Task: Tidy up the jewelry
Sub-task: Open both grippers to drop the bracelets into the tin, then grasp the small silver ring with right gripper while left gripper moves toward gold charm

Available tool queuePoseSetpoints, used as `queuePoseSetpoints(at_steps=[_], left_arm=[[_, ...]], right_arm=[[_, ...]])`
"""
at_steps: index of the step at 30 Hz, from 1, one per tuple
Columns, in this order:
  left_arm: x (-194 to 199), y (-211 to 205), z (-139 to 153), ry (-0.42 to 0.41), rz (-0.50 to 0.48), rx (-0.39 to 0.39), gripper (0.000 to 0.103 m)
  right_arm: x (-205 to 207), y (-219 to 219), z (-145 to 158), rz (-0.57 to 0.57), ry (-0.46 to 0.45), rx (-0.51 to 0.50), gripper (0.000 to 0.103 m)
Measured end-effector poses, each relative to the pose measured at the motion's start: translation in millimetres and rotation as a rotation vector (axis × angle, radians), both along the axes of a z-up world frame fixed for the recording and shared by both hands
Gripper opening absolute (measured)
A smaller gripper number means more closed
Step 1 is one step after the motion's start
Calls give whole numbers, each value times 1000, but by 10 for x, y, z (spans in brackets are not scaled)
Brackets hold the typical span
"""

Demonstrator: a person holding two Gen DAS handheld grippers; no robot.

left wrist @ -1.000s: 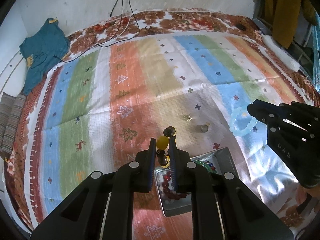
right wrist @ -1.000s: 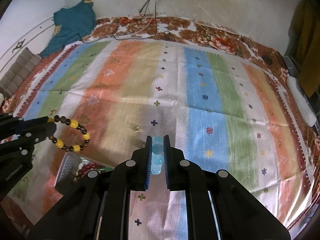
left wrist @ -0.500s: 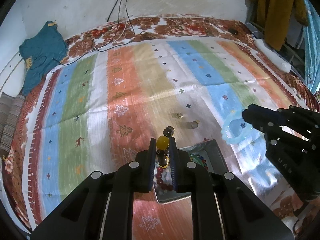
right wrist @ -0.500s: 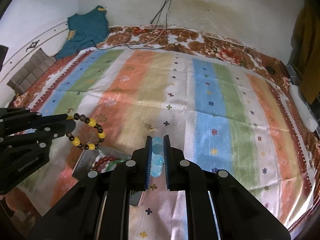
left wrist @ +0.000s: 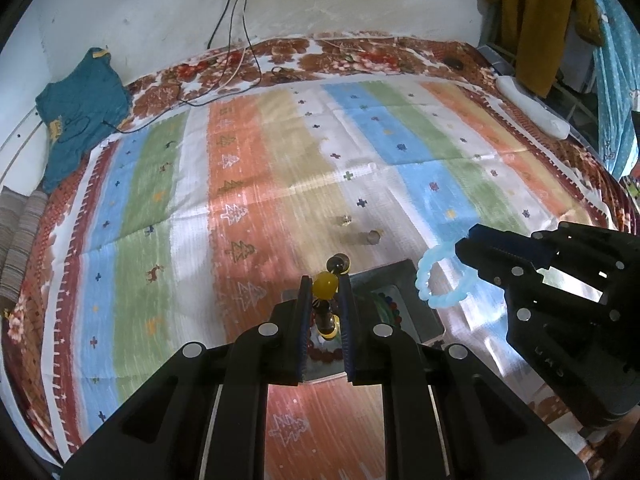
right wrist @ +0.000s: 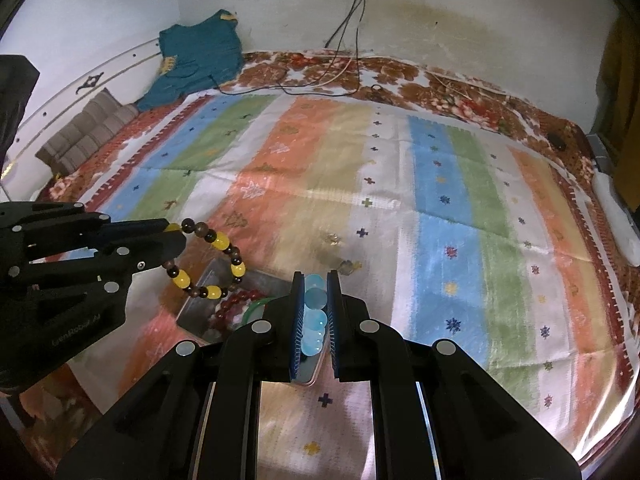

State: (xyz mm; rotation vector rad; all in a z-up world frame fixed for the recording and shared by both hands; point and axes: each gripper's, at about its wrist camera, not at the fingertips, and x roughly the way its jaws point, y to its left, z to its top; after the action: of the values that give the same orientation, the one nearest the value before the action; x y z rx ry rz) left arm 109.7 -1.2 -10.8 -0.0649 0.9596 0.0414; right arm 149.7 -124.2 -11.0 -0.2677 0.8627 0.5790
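Observation:
My left gripper (left wrist: 325, 286) is shut on a yellow and brown bead bracelet (left wrist: 325, 285), which hangs from it in the right wrist view (right wrist: 218, 261). My right gripper (right wrist: 315, 280) is shut on a light blue bead bracelet (right wrist: 314, 308), also seen in the left wrist view (left wrist: 436, 280). Both hover above a metal tray (left wrist: 416, 304) on the striped cloth. The tray (right wrist: 208, 280) holds a red bead bracelet (right wrist: 236, 300) and a green one (right wrist: 256, 308). Two small rings (left wrist: 345, 221) (left wrist: 373, 236) lie on the cloth beyond the tray.
A teal garment (left wrist: 76, 112) and a folded grey cloth (left wrist: 16, 240) lie at the bed's left. Cables (left wrist: 236, 60) run down the wall onto the bed. A white object (left wrist: 532, 108) lies at the right edge. Clothes (left wrist: 532, 20) hang at the right.
Both grippers have risen and pulled back with their bracelets. The right gripper has moved closer to the tray and the left gripper.

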Motion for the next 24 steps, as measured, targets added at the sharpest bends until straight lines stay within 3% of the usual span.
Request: queuePoseSetpoints(at_steps=[4, 8, 13, 24], left_arm=[[10, 37, -20, 10, 21, 5, 17], [20, 104, -16, 14, 43, 0, 23], [30, 142, -29, 19, 54, -7, 36], [151, 263, -118, 46, 88, -22, 47]], right_arm=[[38, -12, -63, -1, 39, 3, 13], [93, -60, -84, -30, 52, 6, 30], [150, -88, -135, -49, 74, -11, 36], [255, -53, -230, -60, 103, -42, 43]])
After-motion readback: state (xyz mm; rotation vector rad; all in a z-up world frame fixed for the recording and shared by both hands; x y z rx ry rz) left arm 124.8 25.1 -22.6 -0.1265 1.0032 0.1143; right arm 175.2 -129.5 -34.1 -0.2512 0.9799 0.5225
